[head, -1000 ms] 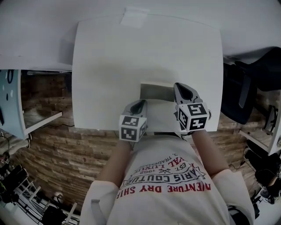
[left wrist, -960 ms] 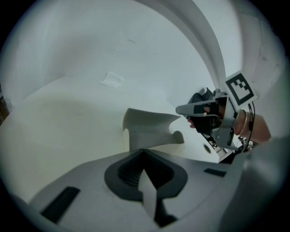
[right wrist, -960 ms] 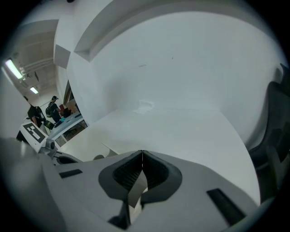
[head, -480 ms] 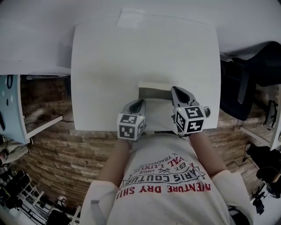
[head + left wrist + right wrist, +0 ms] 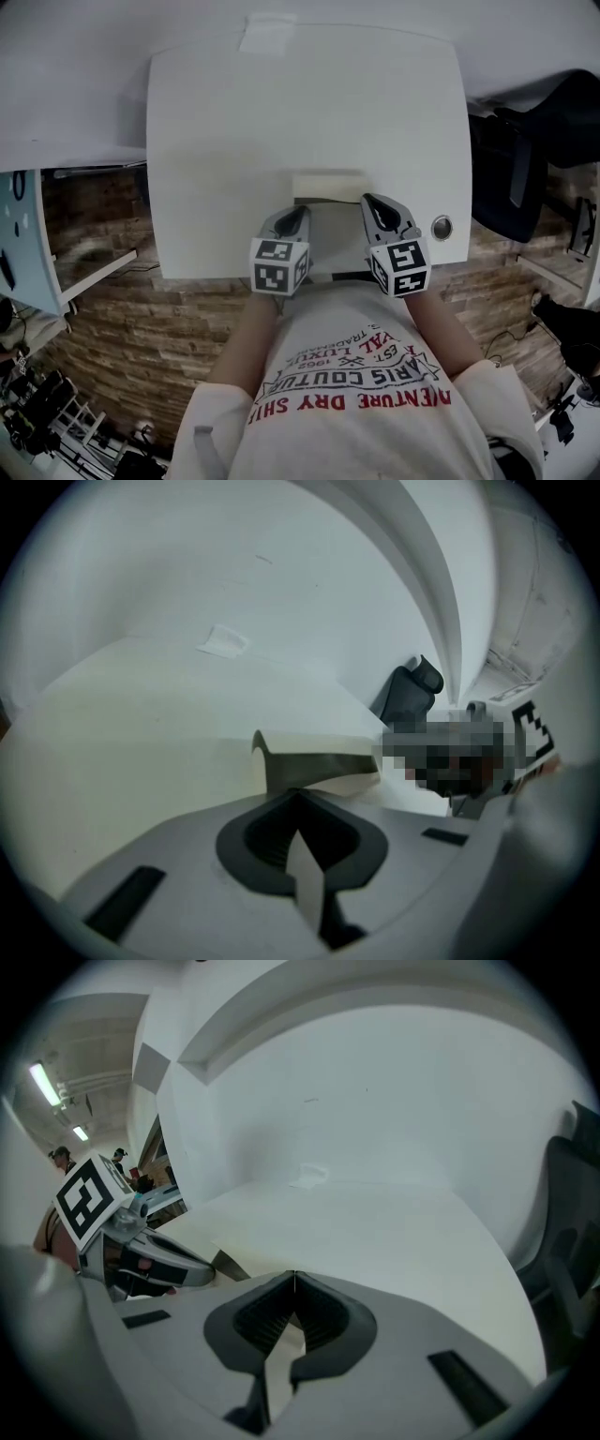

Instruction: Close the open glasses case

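Nearest the camera, a printed shirt (image 5: 361, 384) fills the bottom of the head view and covers both hands. The left gripper (image 5: 301, 215) and right gripper (image 5: 367, 200) reach over the near edge of the table (image 5: 281, 122). Each gripper's own view shows its 2 jaws tapering to tips that meet, with nothing clamped; only a pale sliver of surface shows through the slit behind the tips.

The case (image 5: 328, 187) lies near the table's front edge, between the 2 grippers and just beyond their tips. It stands open: a cream flap rises on the far side over a dark inner face. Its near part blends with the white top and is partly covered by the jaws, so its outline there is unclear, as is whether either tip touches it.

A small round disc (image 5: 441, 227) sits right of the right gripper. A pale strip of tape (image 5: 267, 34) lies at the far edge. A black chair (image 5: 530, 141), cut off by the frame, stands to the right.
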Demonstrator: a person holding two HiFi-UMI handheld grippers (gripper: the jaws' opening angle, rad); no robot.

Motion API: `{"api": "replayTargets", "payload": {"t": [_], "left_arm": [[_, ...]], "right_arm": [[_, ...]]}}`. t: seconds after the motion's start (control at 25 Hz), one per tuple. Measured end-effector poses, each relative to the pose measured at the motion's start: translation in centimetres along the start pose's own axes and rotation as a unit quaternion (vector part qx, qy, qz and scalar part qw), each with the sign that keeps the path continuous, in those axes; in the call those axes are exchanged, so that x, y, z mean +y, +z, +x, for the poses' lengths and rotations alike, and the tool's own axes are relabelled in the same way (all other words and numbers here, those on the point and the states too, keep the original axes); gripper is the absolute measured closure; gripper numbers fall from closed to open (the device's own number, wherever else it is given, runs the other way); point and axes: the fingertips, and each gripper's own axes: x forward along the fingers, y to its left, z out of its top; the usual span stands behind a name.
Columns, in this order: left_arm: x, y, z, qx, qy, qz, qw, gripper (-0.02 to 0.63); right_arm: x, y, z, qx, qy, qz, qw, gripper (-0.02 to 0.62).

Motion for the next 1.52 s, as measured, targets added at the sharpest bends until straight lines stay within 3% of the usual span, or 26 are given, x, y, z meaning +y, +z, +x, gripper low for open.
{"api": "replayTargets", "payload": {"t": [0.36,0.84,1.2,1.52], "left_arm": [[0.0,-0.5,-0.2,-0.005,0.002,-0.002,1.0000,0.603],[-0.7,-0.4,-1.1,-0.005,-0.002,0.003,1.0000,0.603],[-3.0,7.6,-6.3,-0.113,-0.013,0.067,0.9913,0.603],[-5.4,16.0,-12.6,-0.233,-0.011,0.100,0.9673,0.603]], "right_arm": [[1.0,-3.4,0.6,0.034,0.001,-0.035,0.999,0.583],[0.8,-3.4,0.6,0.040,0.001,-0.012,0.999,0.583],[1.4,5.3,-3.8,-0.067,0.011,0.011,0.998,0.583],[1.3,14.0,-8.2,-0.180,-0.009,0.000,0.984,0.584]]}}
